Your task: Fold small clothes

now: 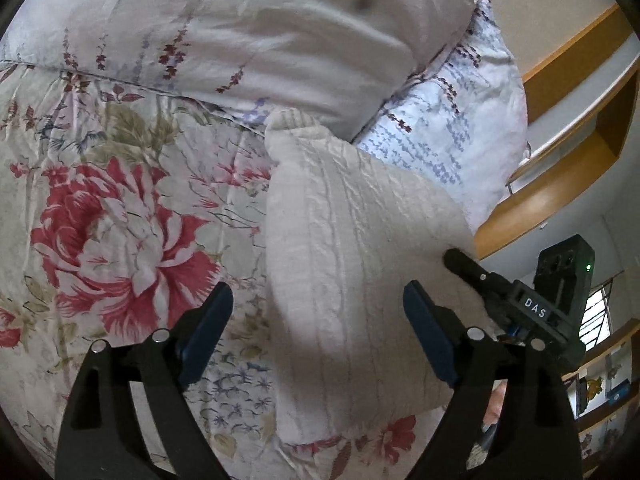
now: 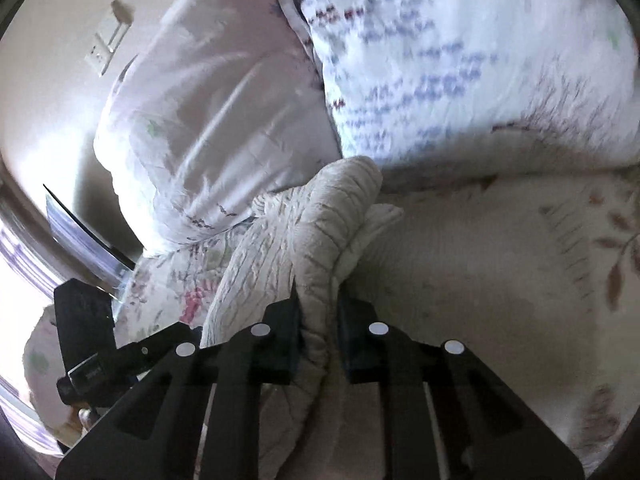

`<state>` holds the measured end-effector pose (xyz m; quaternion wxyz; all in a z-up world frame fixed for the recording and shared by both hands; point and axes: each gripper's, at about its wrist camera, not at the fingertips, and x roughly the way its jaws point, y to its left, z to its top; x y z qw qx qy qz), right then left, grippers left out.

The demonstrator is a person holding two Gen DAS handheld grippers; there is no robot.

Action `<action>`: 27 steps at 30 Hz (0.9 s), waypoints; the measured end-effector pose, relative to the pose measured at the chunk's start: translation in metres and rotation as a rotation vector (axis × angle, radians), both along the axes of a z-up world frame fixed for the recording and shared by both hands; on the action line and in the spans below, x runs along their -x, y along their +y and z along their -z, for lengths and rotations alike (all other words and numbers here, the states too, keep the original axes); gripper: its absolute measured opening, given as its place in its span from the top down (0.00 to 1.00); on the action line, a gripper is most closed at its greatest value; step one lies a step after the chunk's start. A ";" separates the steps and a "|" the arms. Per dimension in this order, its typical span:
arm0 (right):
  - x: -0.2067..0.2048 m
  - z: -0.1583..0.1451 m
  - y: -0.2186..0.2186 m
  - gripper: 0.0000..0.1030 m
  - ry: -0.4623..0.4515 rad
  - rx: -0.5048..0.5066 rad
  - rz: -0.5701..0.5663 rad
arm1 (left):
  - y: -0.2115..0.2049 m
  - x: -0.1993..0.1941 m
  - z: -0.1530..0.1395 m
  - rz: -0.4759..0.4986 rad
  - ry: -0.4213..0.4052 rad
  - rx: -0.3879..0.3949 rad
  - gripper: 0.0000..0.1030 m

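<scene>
Cream cable-knit garment (image 1: 352,248), a small soft piece, lies on the flowered bedspread (image 1: 120,208) just below the pale pillows (image 1: 248,32). Its right edge is bunched and lifted, pinched between the closed jaws of the right gripper (image 2: 318,312). The left gripper (image 1: 318,336) hangs over the knit with its jaws spread wide, holding nothing. The knit looks light, limp and stretchy, so it will likely sag; taking the opposite edge near a corner seems best.
</scene>
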<state>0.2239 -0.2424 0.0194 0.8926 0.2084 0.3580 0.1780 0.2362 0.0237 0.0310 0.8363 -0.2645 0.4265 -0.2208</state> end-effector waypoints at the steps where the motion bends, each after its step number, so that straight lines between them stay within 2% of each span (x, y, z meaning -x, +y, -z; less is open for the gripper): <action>1: 0.002 -0.002 -0.005 0.85 -0.002 0.013 0.007 | -0.003 0.001 0.000 0.008 -0.001 -0.003 0.16; 8: 0.022 -0.010 -0.050 0.85 -0.010 0.201 0.151 | -0.021 0.001 -0.003 0.053 -0.002 -0.004 0.16; 11: 0.025 -0.003 -0.069 0.86 0.016 0.259 0.208 | -0.032 0.001 -0.003 0.075 -0.005 -0.014 0.16; 15: 0.027 0.010 -0.085 0.86 0.047 0.248 0.225 | -0.047 -0.001 -0.002 0.103 -0.001 -0.027 0.16; 22: 0.035 0.001 -0.100 0.86 -0.007 0.252 0.280 | -0.069 -0.003 0.001 0.144 -0.001 -0.060 0.16; 27: 0.024 0.030 -0.113 0.85 0.070 0.242 0.304 | -0.077 -0.007 0.006 0.156 0.019 -0.059 0.16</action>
